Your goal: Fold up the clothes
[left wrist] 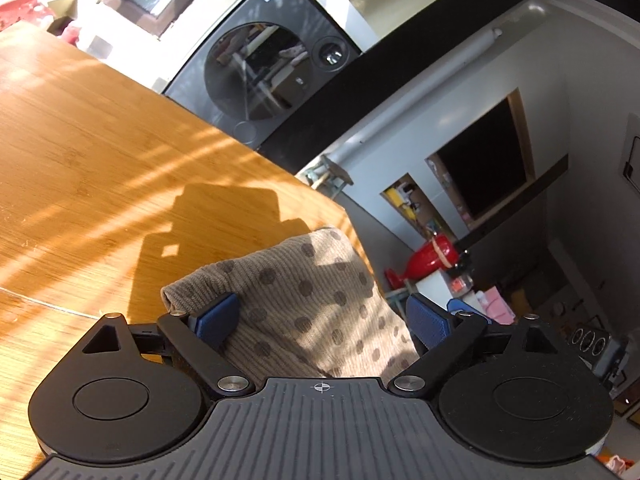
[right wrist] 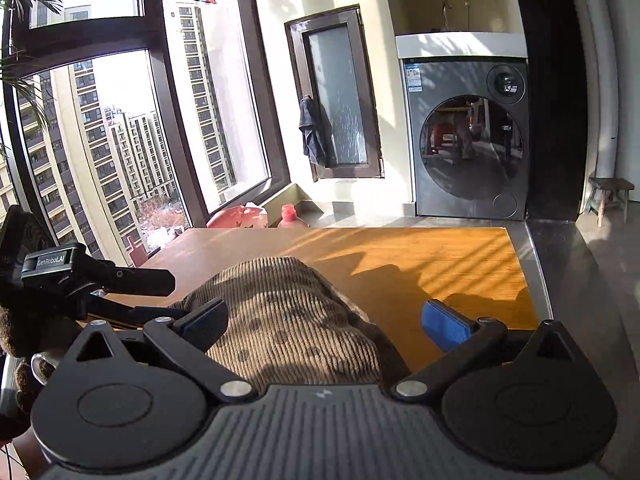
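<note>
L tool (left wrist: 322, 318) wide, unclamped | R tool (right wrist: 326, 322) wide, unclamped | garment (left wrist: 304, 300) base hidden

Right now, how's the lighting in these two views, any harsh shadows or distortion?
Left wrist view: striped sunlight across the wooden table, the gripper's hard shadow beside the dotted garment; fisheye bends the washing machine. Right wrist view: bright window, garment mostly shaded.

One spotted brown garment (right wrist: 292, 320) lies at lower centre on one wooden table (right wrist: 420, 256). Two grippers show: the right (right wrist: 326, 320) and the left (left wrist: 320, 316). One washing machine (right wrist: 468, 140) stands upper right.
</note>
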Tool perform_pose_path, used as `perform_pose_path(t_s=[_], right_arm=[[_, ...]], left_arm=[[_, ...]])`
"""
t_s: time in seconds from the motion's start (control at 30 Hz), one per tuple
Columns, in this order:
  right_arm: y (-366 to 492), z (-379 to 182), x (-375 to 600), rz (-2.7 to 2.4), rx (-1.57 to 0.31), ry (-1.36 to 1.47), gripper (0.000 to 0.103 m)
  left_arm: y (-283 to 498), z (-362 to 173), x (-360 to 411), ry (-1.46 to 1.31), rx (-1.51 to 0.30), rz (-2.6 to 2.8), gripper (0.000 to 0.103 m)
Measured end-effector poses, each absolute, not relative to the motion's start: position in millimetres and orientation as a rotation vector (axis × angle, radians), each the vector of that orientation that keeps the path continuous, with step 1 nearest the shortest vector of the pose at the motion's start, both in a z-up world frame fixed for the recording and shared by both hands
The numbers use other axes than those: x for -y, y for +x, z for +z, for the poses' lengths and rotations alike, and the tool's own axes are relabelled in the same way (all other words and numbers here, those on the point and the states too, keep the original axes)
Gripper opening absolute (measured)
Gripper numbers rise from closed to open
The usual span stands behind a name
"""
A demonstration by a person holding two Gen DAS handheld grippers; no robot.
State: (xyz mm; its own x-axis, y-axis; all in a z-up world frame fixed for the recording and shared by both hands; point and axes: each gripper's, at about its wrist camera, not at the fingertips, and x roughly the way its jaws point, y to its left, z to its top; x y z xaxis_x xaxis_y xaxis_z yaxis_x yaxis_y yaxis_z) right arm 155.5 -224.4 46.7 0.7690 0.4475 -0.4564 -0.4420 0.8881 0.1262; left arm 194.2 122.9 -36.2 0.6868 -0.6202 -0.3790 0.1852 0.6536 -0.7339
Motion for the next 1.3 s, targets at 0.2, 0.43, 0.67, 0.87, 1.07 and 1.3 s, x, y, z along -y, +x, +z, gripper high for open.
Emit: perform_pose_path(t_s=[0.2,0.43,0.67,0.87,1.07,1.3], right_arm=[[183,-10,185,0.324,-0.552,-0.255,0.103],[158,10,196,0.407,-0.547,-0.249,0.103],[124,-8,214,0.448,-0.577,-0.248,0.103],[122,10,248,0.448,-0.645,-0.044,0.103],[120,12,312,0.551,-0.754,0.478,0.103],[107,8,325,0.553,-0.763,0.590,0.088]], left_arm=[[208,-45,-116,-0.685,-0.661,-0.485,0.095],[181,-18,-117,-0.635,-0.596,-0.517,0.096],[154,-33,-81,-0.571,-0.699,-0.598,0.099],[142,-26,-81,-0.532,-0.686,-0.538,0.100],[130,-14,-95,-0.548,-0.663,-0.467,0.101],[114,-1,-111,-0.578,-0.610,-0.439,0.102]])
